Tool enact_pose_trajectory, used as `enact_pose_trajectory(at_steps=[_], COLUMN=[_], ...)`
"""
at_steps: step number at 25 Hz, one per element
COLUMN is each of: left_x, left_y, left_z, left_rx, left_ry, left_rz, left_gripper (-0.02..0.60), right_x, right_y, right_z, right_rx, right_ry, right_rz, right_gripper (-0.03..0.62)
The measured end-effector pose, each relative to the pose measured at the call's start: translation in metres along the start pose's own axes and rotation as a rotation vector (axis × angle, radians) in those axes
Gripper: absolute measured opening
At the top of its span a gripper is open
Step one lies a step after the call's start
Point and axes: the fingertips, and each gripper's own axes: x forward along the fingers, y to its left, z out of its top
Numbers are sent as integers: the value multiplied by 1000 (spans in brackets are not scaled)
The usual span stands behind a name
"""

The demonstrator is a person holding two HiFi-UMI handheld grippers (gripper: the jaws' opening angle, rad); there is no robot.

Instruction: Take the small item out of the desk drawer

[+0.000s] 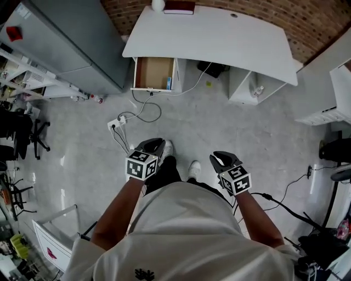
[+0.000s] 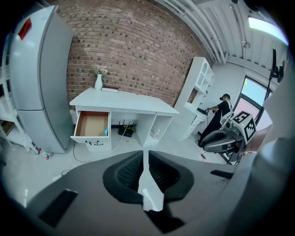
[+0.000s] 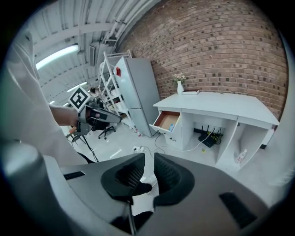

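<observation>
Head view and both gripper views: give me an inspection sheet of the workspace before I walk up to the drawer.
Surface: white desk, top bare except a vase and a book at the back.
Job's things: drawer pulled open; small blue item by its right wall.
Clutter: bottle in the desk's open compartment; black box under the desk.
Grippers: left gripper shut, empty; right gripper jaws slightly apart, empty; both well short of the desk.
Cables: power strip and loose cables on the floor before the drawer.
Surroundings: grey fridge, brick wall, another person.
</observation>
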Motion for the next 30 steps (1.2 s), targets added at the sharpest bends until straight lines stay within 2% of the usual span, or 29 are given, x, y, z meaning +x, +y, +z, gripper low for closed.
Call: enact_pose_trajectory(at_steps=[6, 8, 9, 13, 17, 22, 26, 30], left_x=[71, 98, 110, 158, 205, 272, 327, 373], left_y=[59, 81, 93, 153, 218, 279, 312, 342], left_z=[40, 56, 64, 102, 131, 142, 131, 128], left_rx=[-18, -22, -20, -21, -56, -85, -90, -82], left_ry=[34, 53, 60, 72, 103, 167, 242, 294], left_rz=[16, 16, 18, 53, 87, 90, 92, 126], left_gripper=[37, 81, 103, 104, 104, 104, 108, 123], right_x=[23, 31, 35, 57, 92, 132, 146, 151], right_y=[-48, -72, -83, -117, -142, -166, -180, -199], right_z=[24, 34, 42, 86, 121, 136, 143, 142], right_rx=[83, 120, 139, 200, 245, 280, 326, 379], right_ry=[-7, -2, -3, -8, 16, 87, 144, 174], right_rz=[-68, -105, -125, -192, -215, -241, -270, -299], right_gripper=[92, 92, 92, 92, 92, 92, 92, 92])
